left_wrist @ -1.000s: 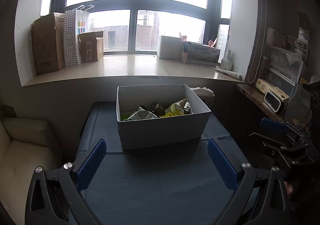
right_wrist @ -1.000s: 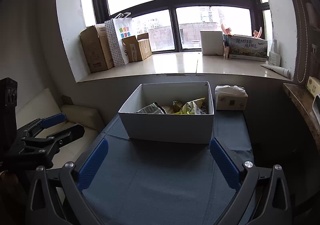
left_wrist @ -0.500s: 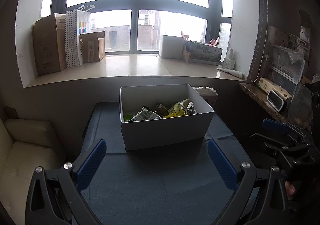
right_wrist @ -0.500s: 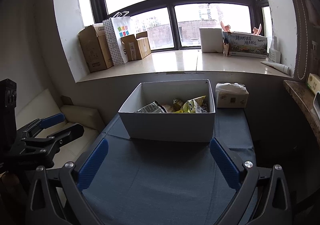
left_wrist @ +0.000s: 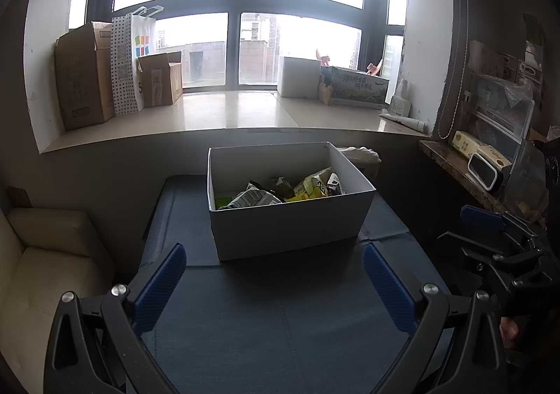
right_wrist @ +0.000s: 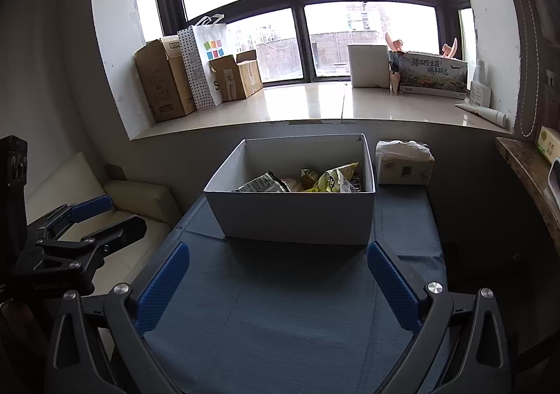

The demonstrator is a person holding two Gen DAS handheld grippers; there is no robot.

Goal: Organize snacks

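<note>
Left hand-held gripper (left_wrist: 274, 283): blue fingers spread wide, nothing between them, low in the frame over the desk (left_wrist: 287, 324). Right hand-held gripper (right_wrist: 278, 283): same state, fingers wide apart and empty, bottom of frame.

White box (left_wrist: 290, 229) sits at centre frame on the blue-covered desk, open-topped. Snacks (left_wrist: 276, 192) lie inside it: a grey-white printed packet (right_wrist: 264, 184) at left, yellow-green packets (right_wrist: 336, 178) at right. Print on the packets is too small to read.

Tissue pack (right_wrist: 402, 163) stands just right of the box, touching the wall side of the desk; label unreadable.

Windowsill (right_wrist: 308, 103), upper half of frame. Left: tall cardboard box (right_wrist: 162, 82), dotted paper bag (right_wrist: 203, 64) with four coloured squares and a QR code, open carton (right_wrist: 238, 75). Right: plain white box (right_wrist: 369, 64), then a printed box (right_wrist: 432, 73) with Chinese characters. A white tube (right_wrist: 484, 112) lies at the sill's far right.

Cream sofa (left_wrist: 38, 275) at lower left in the left view.
</note>
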